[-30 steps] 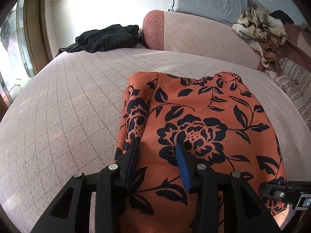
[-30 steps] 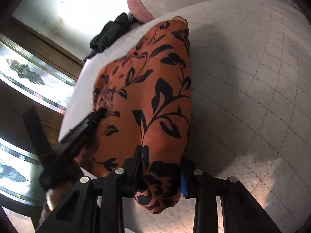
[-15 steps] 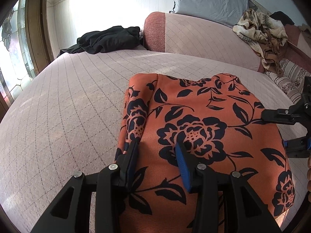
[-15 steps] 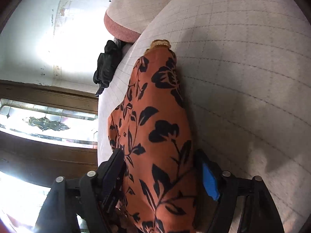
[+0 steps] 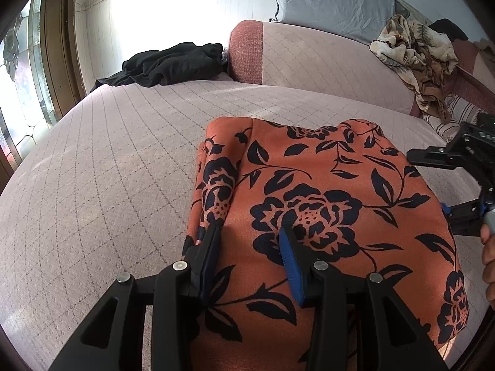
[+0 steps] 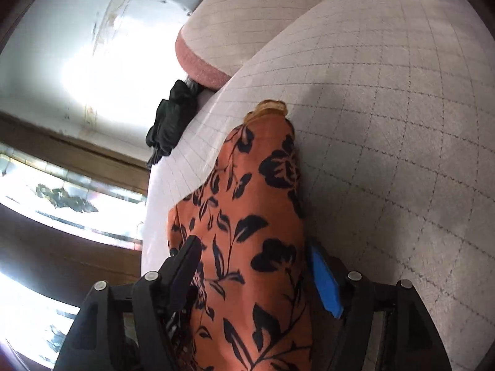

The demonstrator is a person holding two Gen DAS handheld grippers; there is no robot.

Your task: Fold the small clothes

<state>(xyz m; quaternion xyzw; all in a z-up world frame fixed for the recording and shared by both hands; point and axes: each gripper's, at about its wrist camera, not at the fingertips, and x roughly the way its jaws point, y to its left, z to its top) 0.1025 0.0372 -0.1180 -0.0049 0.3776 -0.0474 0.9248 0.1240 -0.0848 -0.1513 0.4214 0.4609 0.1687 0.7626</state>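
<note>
An orange garment with black flowers (image 5: pixel 321 191) lies folded on the pink quilted sofa seat (image 5: pixel 108 160). My left gripper (image 5: pixel 250 241) sits over its near left part, jaws apart, cloth between the fingers. My right gripper (image 6: pixel 253 262) is open, its jaws spread either side of the garment's right edge (image 6: pixel 256 216). In the left wrist view the right gripper (image 5: pixel 458 185) stands at the garment's right side, a hand behind it.
A black garment (image 5: pixel 170 65) lies at the back left of the seat, also in the right wrist view (image 6: pixel 170 123). A patterned cloth pile (image 5: pixel 414 52) hangs on the backrest at right. A grey pillow (image 5: pixel 328 0) is behind. A window (image 5: pixel 18 71) is at left.
My right gripper has opened wide and let go of the garment's right edge, and has moved up along that side. The garment has settled flat. My left gripper has stayed put.
</note>
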